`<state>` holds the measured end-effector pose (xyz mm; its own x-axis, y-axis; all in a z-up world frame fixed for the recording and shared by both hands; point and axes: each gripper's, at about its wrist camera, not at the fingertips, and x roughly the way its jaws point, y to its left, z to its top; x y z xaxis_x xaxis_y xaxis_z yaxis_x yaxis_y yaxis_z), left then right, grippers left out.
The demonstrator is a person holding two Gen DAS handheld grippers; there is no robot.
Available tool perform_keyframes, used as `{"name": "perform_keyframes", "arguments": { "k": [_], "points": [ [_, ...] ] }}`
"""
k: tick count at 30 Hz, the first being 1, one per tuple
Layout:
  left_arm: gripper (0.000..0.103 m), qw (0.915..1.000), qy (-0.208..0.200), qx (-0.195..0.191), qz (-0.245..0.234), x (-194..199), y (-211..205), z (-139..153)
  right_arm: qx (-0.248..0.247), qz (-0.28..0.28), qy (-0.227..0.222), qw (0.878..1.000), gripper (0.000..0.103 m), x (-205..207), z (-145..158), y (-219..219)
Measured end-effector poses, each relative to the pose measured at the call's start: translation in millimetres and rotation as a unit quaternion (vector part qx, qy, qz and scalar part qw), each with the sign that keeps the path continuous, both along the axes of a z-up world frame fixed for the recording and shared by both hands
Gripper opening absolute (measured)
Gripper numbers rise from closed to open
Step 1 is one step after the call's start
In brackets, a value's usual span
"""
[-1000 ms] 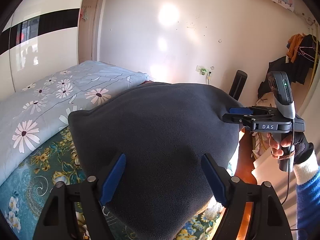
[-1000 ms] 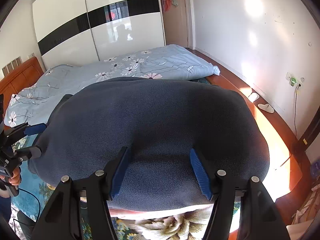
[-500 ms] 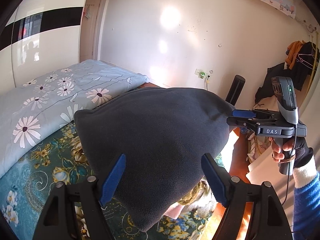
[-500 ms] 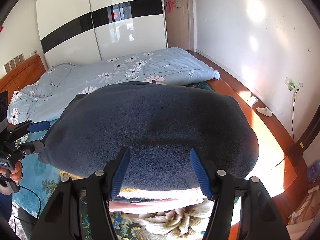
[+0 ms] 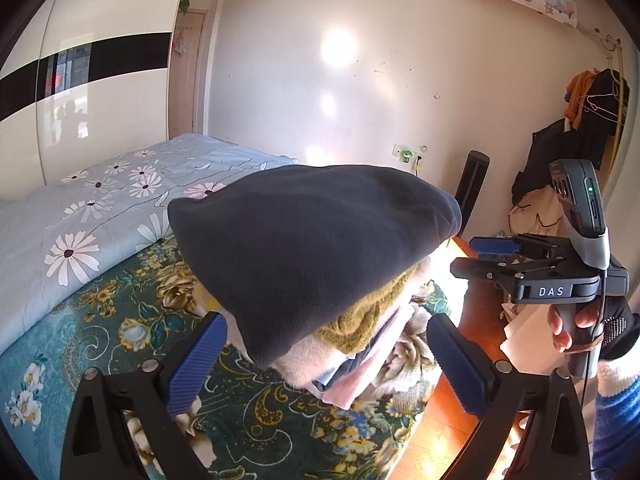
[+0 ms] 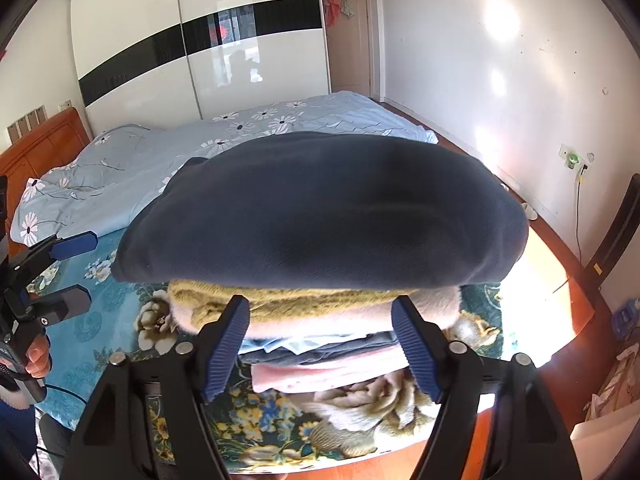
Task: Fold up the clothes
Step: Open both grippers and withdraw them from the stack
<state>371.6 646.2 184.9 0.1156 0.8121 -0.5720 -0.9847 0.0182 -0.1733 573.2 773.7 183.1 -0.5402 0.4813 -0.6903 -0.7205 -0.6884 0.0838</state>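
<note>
Now the folded dark blue fleece [image 6: 320,208] lies on top of a stack of folded clothes [image 6: 324,344] near the corner of the bed, over a flowered bedspread [image 5: 100,344]. Left hand-held gripper [image 5: 328,364]: its jaws are opening and stand wide, with the near corner of the fleece and the stack's edge seen between them, though the blue pads [image 5: 196,364] press on nothing. Right hand-held gripper [image 6: 320,350]: its jaws are also opening, and the front edge of the stack sits just ahead of and between the fingers without visible contact. Both tools are therefore empty.

Key relation: the fleece lies straight ahead of and slightly below the right hand-held gripper, its long axis running across that view from left to right, parallel to the gap between the jaws. From the left hand-held gripper the same garment is seen end-on, reaching away toward the wall, with the right tool just beyond its far right corner. The right hand appears the nearer to the garment's long front edge. A light blue daisy quilt [image 6: 168,160] lies bunched farther up the bed, well apart from the stack. The fleece looks fully folded and placed; the likely next step is to draw both tools clear.
</note>
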Motion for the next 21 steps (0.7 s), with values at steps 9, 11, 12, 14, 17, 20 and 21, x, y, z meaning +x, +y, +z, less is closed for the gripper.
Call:
{"name": "perform_keyframes", "arguments": {
  "k": [9, 11, 12, 14, 17, 20, 21],
  "points": [
    [0.103, 0.9994, -0.008, -0.005, 0.032, 5, -30, -31, -0.007, -0.012, 0.021, 1.0, 0.095, 5, -22, -35],
    [0.103, 0.9991, -0.014, -0.005, 0.039, 6, -36, -38, -0.008, -0.025, 0.029, 0.999, 0.095, 9, -26, -41],
    [0.103, 0.999, -0.017, -0.005, 0.042, 7, -39, -41, -0.007, -0.031, 0.034, 0.999, 0.095, 11, -28, -45],
    [0.103, 0.9987, -0.01, -0.005, 0.051, 12, -45, -44, -0.007, -0.043, 0.042, 0.998, 0.096, 15, -32, -54],
    [0.103, 0.9979, 0.005, -0.005, 0.064, 20, -55, -49, 0.003, -0.065, 0.047, 0.997, 0.103, 19, -38, -69],
    [0.103, 0.9968, 0.005, -0.001, 0.079, 24, -65, -52, 0.019, -0.074, 0.036, 0.996, 0.103, 19, -44, -84],
    [0.103, 0.9966, 0.0, 0.001, 0.082, 25, -69, -53, 0.026, -0.075, 0.033, 0.996, 0.103, 18, -47, -90]
  ]
}}
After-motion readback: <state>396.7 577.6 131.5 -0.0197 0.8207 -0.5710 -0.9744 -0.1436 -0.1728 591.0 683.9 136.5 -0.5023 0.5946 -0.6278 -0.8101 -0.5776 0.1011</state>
